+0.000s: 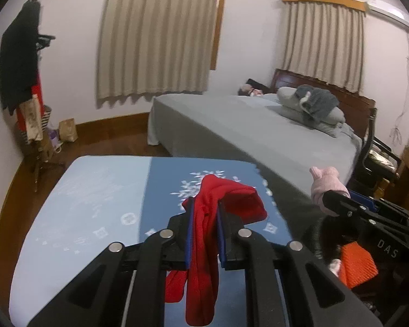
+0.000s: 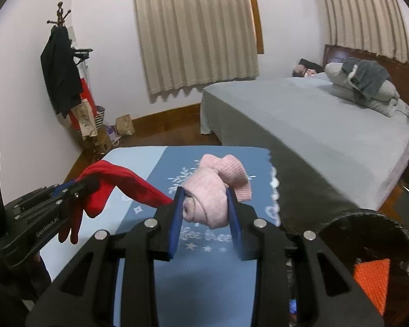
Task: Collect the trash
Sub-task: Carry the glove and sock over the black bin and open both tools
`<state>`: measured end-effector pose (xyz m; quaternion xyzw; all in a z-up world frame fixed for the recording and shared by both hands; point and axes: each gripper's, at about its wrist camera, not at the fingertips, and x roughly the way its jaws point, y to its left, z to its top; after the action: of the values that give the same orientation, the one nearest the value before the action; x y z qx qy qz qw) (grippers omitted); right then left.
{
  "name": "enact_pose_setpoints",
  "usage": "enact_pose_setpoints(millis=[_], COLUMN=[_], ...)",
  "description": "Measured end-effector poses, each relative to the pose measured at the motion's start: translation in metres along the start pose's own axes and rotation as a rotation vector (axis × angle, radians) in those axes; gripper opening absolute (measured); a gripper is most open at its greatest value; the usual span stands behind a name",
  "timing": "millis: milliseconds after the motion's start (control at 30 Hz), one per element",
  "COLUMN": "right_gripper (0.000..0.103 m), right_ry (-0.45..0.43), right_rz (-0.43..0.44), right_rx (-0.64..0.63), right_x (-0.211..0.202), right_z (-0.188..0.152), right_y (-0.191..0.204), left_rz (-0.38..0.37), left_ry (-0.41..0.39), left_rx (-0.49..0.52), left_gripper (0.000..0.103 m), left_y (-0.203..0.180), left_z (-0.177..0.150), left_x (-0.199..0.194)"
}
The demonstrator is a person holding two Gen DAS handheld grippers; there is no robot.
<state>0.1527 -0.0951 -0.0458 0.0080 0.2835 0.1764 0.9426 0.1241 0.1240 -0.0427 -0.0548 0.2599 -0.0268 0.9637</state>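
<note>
My left gripper [image 1: 204, 212] is shut on a red glove [image 1: 226, 199], held above a blue patterned mat [image 1: 95, 190]; the glove's fingers hang down between the jaws. It also shows in the right wrist view [image 2: 114, 185], at the left. My right gripper [image 2: 205, 204] is shut on a rolled pink knitted glove [image 2: 212, 190], held above the same mat [image 2: 150, 163]. The pink glove also shows at the right of the left wrist view [image 1: 327, 182].
A grey bed [image 1: 245, 125] with pillows lies to the right. A dark rolled edge [image 2: 313, 179] runs between mat and bed. A coat stand [image 1: 27, 81] stands by the left wall. An orange textured thing [image 2: 370, 280] lies low right. Wooden floor surrounds the mat.
</note>
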Motion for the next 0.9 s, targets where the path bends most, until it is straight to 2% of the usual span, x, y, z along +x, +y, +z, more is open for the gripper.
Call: enact_pose_setpoints(millis=[633, 900], right_gripper=[0.03, 0.03], right_ry=[-0.077, -0.067], right_rz=[-0.182, -0.272], right_rx=[0.096, 0.135], right_x=[-0.098, -0.125], right_z=[-0.022, -0.046], right_y=[-0.108, -0.153], left_rz=[-0.227, -0.307], left_ry=[-0.011, -0.001], left_rx=[0.141, 0.202], left_gripper=[0.015, 0.015], left_y=[-0.138, -0.192], left_z=[0.007, -0.002], left_x=[-0.004, 0.001])
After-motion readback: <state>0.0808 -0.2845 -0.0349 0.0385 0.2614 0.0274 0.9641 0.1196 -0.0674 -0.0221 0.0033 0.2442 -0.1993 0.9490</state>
